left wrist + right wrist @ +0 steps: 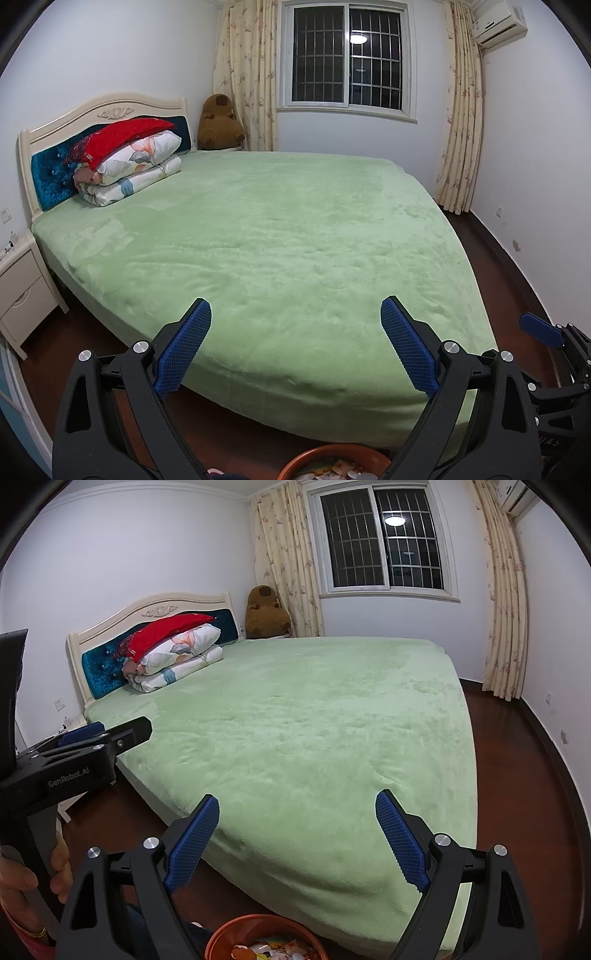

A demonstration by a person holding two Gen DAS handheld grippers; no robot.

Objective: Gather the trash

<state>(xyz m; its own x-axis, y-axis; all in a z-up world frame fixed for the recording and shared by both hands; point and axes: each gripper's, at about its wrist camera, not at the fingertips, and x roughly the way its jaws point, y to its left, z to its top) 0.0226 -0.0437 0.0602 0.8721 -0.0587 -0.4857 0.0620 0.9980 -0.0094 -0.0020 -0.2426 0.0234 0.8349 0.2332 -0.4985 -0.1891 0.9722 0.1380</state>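
Both hand-held grippers hang empty w/ jaws spread wide: left hand-held gripper and right hand-held gripper each aim over the foot corner of the bed, nothing between the blue pads. The trash is down low, in an orange bin on the floor just beside the bed's near corner, right under both grippers; only its rim and top layer show at the frame bottom. Contents look like small wrappers and paper scraps, prob. very light, crumply, soft, no fragile bits that I can make out, though too cropped to be sure. No loose trash visible on the green cover. Judgement: single scraps would need a pinch across a fold or crumpled edge, light squeeze enough; thin film may slip or flutter off the pads. If the bin itself is to be moved, take the rim wall, one pad inside, one outside; looks like stiff plastic, light, could tip if grabbed on one side only. Room: bed edge is soft and rounded, so a bump there matters little; dark wood floor is open to the right of the bed, tighter on the left by the nightstand. The two grippers sit close together, so watch they don't clash over the bin.
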